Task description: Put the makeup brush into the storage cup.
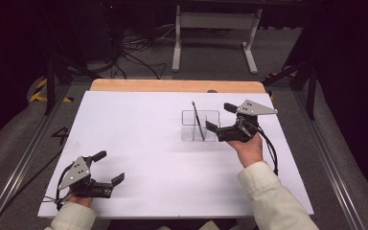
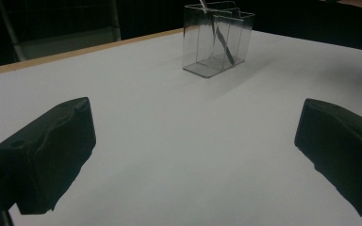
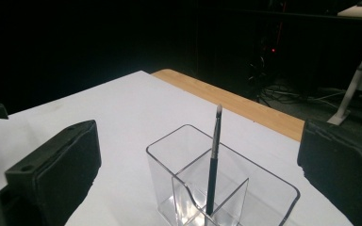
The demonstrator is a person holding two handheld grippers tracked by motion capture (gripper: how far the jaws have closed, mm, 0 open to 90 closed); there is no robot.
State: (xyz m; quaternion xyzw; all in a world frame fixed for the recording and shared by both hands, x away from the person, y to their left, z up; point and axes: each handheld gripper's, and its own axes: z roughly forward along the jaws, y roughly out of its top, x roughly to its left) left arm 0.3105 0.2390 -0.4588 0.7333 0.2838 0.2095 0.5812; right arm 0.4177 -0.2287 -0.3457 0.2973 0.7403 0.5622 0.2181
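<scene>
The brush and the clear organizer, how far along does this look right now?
Done: the brush already stands inside the clear organizer, leaning against a divider. In hand: nothing; the right hand-held gripper sits open beside the organizer, and the left hand-held gripper is open near the table's front edge. Left: nothing else lies on the table to stow.
</scene>
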